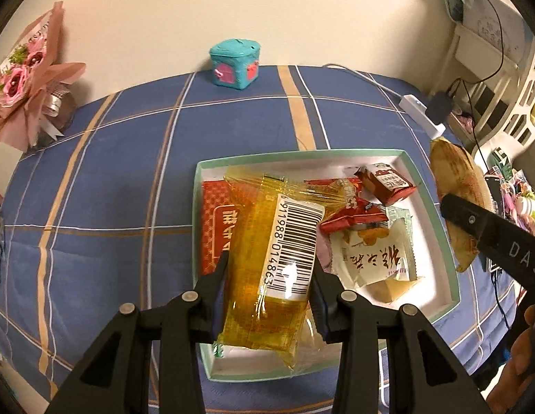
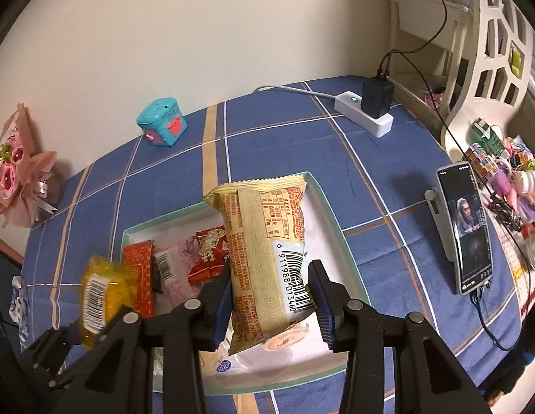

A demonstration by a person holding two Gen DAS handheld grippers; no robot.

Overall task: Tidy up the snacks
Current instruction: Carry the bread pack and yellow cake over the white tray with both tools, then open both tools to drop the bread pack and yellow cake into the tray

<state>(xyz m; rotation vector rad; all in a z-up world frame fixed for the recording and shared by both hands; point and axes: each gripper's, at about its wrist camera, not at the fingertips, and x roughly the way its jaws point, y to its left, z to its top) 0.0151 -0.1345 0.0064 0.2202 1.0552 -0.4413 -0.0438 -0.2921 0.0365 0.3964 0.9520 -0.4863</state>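
Two jaws pinch packets, yellow (image 1: 267, 265) and beige (image 2: 267, 258), above snack-filled tray (image 1: 453, 276).

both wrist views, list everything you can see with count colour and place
tray: 1, white with mint rim, centre of cloth
yellow snack pack: 1, clear yellow, held above tray
beige snack pack: 1, beige with red print, held above tray
small red packets: several, red, in tray
white packet: 1, white, in tray
tablecloth: 1, blue plaid
toy box: 1, teal and pink, far edge
bouquet: 1, pink, far left
power strip: 1, white, far right, black charger plugged in
phone: 1, screen on, on stand at right
left gripper: black, shut on yellow pack
right gripper: black, shut on beige pack
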